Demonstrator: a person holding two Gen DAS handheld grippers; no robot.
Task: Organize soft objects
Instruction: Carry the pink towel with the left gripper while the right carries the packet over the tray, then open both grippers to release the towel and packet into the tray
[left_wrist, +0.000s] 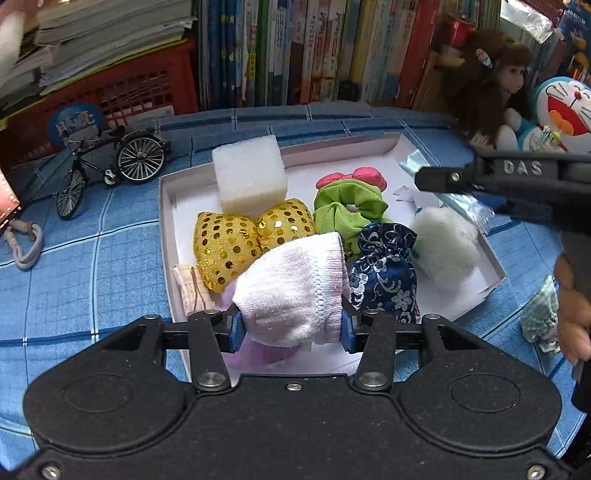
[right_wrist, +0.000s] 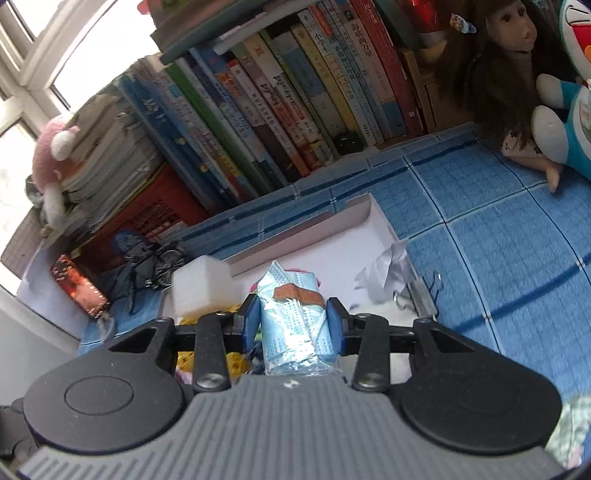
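Observation:
A shallow white box (left_wrist: 165, 221) lies on the blue checked cloth. It holds a white foam block (left_wrist: 249, 173), two gold sequined pouches (left_wrist: 225, 247), a green scrunchie (left_wrist: 347, 210), a pink bow (left_wrist: 354, 177), a navy brocade pouch (left_wrist: 384, 273) and a white fluffy ball (left_wrist: 443, 243). Over the box's near edge, my left gripper (left_wrist: 291, 328) is shut on a pale pink knit sock (left_wrist: 291, 288). My right gripper (right_wrist: 291, 325) is shut on a light blue plastic packet (right_wrist: 291, 314) above the box's right side. It also shows in the left wrist view as the right gripper (left_wrist: 424, 179).
A toy bicycle (left_wrist: 110, 166) and a red basket (left_wrist: 147, 88) stand left of the box, with a row of books (left_wrist: 295, 51) behind it. A doll (left_wrist: 491, 81) and a blue plush (left_wrist: 561, 110) sit back right. A green checked cloth (left_wrist: 539, 317) lies right of the box.

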